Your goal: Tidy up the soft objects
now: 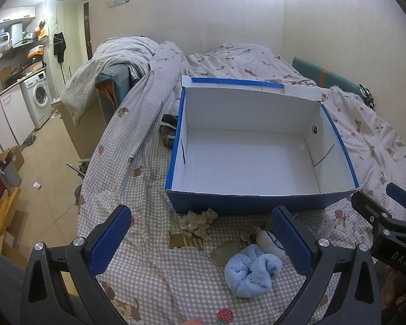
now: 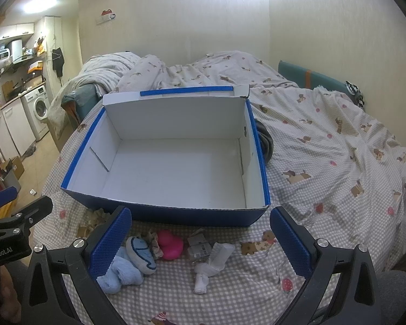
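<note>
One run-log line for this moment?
box: empty | blue sock, pink toy: on bed | both jaws open

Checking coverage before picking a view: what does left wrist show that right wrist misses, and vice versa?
Left wrist only: dark sock left of the box, tan pad. Right wrist only: pink duck, white sock, tag, dark item right of the box. Both: empty box, blue sock, both hand-held grippers open: left, right.

Blue box (image 2: 176,216) open, empty; blue sock (image 1: 250,272), pink toy (image 2: 172,246), white sock (image 2: 212,264) before it.
</note>
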Motion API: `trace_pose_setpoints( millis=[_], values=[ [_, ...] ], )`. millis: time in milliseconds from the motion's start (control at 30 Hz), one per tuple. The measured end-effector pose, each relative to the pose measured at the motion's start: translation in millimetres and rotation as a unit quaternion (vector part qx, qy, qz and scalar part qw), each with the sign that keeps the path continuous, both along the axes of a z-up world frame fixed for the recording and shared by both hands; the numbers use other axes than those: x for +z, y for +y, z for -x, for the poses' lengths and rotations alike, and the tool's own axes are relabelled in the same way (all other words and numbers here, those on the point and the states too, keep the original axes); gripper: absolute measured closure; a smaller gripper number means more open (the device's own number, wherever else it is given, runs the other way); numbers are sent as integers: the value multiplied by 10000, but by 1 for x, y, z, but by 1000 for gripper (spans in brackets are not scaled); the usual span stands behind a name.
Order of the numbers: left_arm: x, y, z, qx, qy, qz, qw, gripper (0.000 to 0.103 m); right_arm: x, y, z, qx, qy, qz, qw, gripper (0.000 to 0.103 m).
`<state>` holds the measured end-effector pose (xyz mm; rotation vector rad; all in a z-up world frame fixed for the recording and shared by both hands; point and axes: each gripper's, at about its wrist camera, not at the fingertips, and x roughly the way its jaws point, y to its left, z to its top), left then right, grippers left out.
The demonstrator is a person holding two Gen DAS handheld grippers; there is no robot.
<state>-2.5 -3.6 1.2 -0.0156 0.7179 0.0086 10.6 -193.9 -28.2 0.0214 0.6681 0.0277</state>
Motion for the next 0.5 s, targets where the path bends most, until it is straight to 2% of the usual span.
trace_pose_setpoints(
  millis=[500],
  values=[
    [0, 0, 1, 2, 9, 13, 10000, 0, -2, -1, -2, 3, 7, 21, 10000, 0]
  ],
)
